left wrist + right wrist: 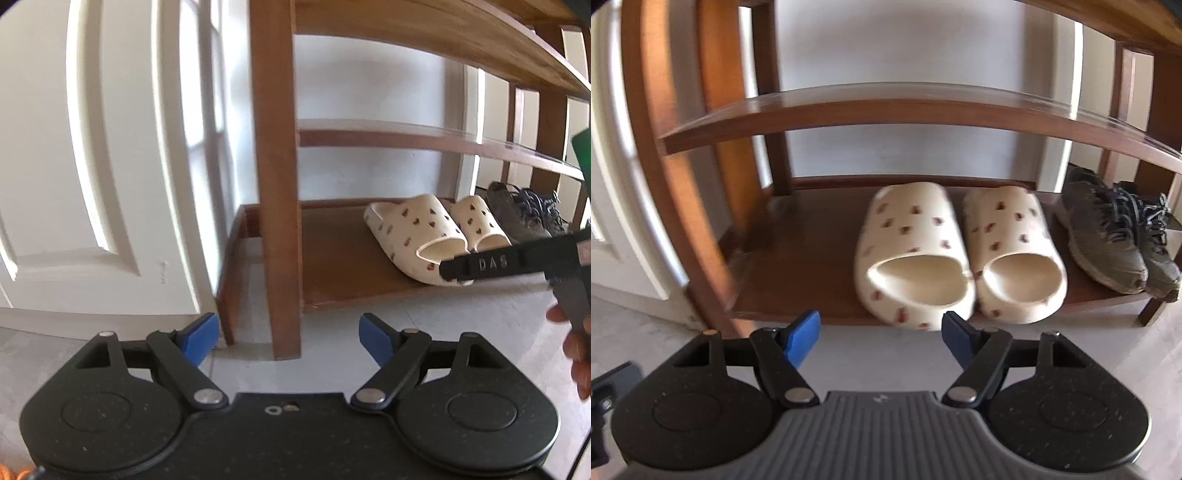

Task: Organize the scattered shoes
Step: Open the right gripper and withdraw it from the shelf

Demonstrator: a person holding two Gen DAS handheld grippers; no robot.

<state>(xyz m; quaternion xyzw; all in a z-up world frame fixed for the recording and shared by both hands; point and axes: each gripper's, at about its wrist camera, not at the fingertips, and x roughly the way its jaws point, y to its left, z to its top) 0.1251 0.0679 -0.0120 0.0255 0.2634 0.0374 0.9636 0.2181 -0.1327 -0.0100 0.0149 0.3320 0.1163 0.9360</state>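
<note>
A wooden shoe rack (905, 110) stands on a grey floor (886, 343) against a white wall, and everything here sits in relation to it. On its bottom shelf (798, 258) a pair of cream slippers (960, 251) with small reddish spots lies side by side, sides touching, toes toward the wall and heel openings toward the front edge. The heel of the left slipper (912, 254) hangs slightly over that edge. Just beside the pair, further along the same shelf, sits a pair of dark grey laced sneakers (1115, 232), also toes inward. The rest of the bottom shelf, on the other side of the slippers, is bare wood, and the middle shelf above carries nothing in view.

The right claw (881, 338) hangs in front of the rack's bottom shelf, just before the left slipper's heel, its blue pads (801, 336) wide apart with nothing between them and touching no shoe.

The left claw (290, 338) hovers over the floor near the rack's front corner post (277, 184), beside a white panelled door (110, 147); its jaws are also spread wide and empty. From its view the black arm of the other tool reaches across in front of the slippers (432, 232), with fingers of a hand (576, 354) at the frame's edge
</note>
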